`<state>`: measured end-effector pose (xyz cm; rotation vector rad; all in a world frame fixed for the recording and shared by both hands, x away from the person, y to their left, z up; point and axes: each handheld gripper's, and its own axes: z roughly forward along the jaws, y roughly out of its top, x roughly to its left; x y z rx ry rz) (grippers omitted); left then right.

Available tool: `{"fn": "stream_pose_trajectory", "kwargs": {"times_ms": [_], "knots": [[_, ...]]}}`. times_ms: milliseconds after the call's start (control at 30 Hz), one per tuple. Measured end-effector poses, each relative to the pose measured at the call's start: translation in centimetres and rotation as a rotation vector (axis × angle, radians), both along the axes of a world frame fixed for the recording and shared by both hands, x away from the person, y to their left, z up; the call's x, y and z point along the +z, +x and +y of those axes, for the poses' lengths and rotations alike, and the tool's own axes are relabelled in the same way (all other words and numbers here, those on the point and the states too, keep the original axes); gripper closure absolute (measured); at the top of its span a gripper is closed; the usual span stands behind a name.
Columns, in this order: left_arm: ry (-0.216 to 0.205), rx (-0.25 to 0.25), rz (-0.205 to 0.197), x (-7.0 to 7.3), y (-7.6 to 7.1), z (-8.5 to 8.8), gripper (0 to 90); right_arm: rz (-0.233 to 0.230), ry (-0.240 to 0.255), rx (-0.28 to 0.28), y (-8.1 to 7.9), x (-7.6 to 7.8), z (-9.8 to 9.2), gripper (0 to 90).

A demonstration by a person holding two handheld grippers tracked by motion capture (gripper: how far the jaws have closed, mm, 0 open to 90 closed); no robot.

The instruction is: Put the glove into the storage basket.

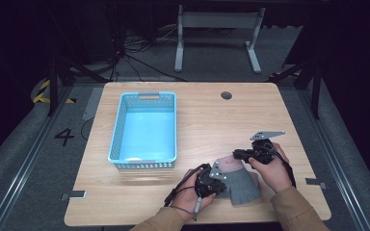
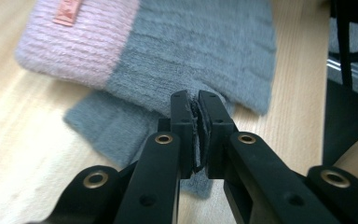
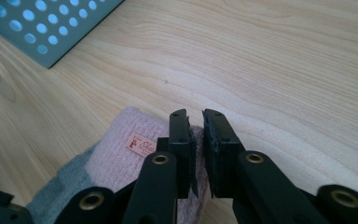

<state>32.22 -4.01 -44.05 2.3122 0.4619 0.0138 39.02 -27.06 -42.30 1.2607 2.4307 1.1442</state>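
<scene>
A knitted piece with a grey body and a pink cuff lies on the wooden table near its front right. It carries a small pink label. My left gripper rests at the piece's left edge. In the left gripper view its jaws stand shut, pads together, over the folded grey fabric. My right gripper comes in from the right at the cuff. In the right gripper view its jaws are nearly together, with the edge of the pink cuff between the pads.
A light blue perforated basket stands empty at the table's left middle, and its corner shows in the right gripper view. A round cable hole sits near the far edge. The table's front edge is close behind both hands.
</scene>
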Motion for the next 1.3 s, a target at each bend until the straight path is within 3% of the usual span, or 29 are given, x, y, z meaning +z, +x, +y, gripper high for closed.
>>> {"fn": "stream_pose_trajectory", "kwargs": {"times_ms": [167,467,1000,1300], "knots": [[-0.01,0.005,-0.029,1.2,0.1,0.9,86.1,-0.017,0.022,-0.016,-0.6,1.2,-0.6,82.6],[-0.039,0.059,-0.046,1.9,1.3,2.4,86.3,-0.022,0.036,-0.039,-2.2,2.5,-1.8,83.1],[-0.097,0.097,-0.063,3.6,2.3,4.0,86.6,0.047,0.06,-0.067,-5.0,3.7,-2.7,84.3],[-0.079,0.101,-0.071,3.6,3.1,3.7,86.7,0.088,0.035,-0.052,-6.9,3.2,-2.4,84.6]]}}
